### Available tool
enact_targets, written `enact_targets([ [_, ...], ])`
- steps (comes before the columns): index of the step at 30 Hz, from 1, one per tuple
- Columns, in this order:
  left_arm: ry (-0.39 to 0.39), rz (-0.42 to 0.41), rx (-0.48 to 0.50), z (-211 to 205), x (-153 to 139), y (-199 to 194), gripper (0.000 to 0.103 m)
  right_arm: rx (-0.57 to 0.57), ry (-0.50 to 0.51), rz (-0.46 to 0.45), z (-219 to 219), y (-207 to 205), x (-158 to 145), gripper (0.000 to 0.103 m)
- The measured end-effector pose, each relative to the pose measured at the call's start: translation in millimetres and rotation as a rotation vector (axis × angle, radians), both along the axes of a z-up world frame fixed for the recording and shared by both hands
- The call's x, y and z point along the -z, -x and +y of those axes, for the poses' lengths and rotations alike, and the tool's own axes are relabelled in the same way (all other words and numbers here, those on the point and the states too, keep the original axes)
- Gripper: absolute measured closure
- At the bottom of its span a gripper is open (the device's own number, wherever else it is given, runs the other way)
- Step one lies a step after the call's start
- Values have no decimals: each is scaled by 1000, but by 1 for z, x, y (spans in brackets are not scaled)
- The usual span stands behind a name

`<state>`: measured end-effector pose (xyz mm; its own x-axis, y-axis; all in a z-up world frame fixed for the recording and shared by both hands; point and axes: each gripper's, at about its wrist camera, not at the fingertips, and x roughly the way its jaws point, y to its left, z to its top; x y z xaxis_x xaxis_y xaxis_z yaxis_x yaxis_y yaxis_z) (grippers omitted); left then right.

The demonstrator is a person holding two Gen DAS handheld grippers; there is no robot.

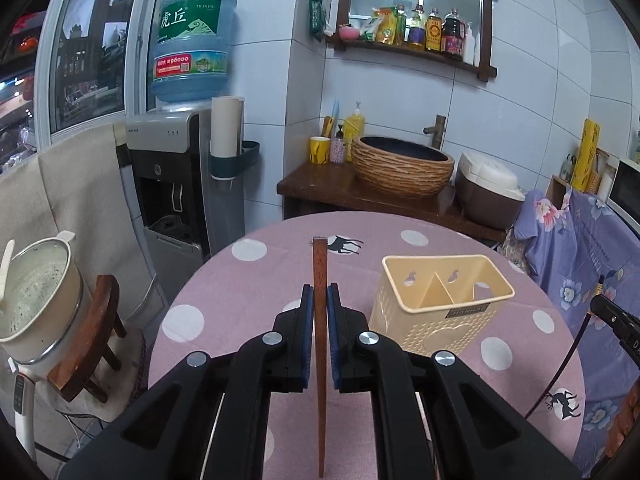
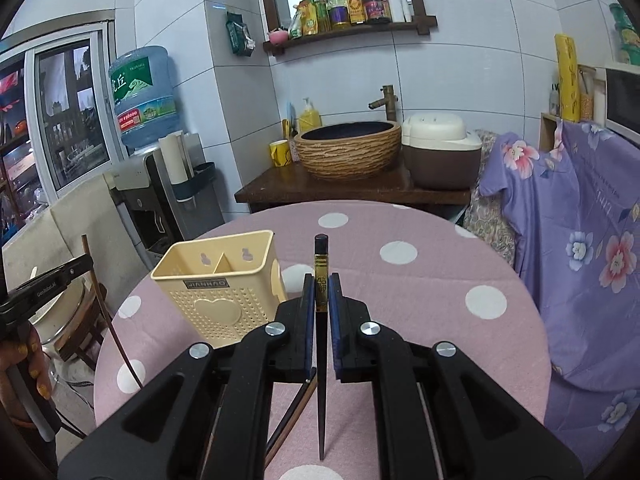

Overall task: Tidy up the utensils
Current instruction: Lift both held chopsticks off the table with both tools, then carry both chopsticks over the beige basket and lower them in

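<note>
Left tool (image 1: 320, 300) is clamped on a brown chopstick (image 1: 319, 280); right tool (image 2: 320, 292) is clamped on a dark chopstick (image 2: 321, 280). Both sticks stand upright above the pink worktop (image 1: 248, 292), with the cream holder (image 1: 436, 304) standing between the tools, no utensils visible inside.

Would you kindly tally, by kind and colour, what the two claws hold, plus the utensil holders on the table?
Brown chopstick, in left claw: 1
Dark chopstick, in right claw: 1
Holder: 1
Total: 3
</note>
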<state>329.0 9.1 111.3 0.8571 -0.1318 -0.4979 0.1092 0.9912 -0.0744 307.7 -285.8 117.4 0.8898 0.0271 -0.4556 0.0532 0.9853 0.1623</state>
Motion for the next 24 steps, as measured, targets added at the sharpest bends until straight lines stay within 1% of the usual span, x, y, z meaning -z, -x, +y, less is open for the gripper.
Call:
enact_targets([
  [4, 3, -12, -3, 2, -3, 4, 95, -7, 21, 0, 1, 2, -1, 95],
  [10, -3, -22, -5, 3, -6, 5, 95, -10, 14, 3, -1, 2, -2, 95],
  [17, 0, -47, -6, 5, -16, 8, 95, -14, 4, 3, -7, 0, -8, 95],
  [20, 9, -59, -8, 6, -25, 7, 95, -18, -2, -6, -9, -2, -15, 95],
  [22, 16, -74, -8, 7, -35, 6, 95, -20, -2, -18, -10, -3, -22, 95],
  [24, 28, -98, -3, 7, -51, 5, 95, -26, -3, -41, -10, -4, -36, 95],
])
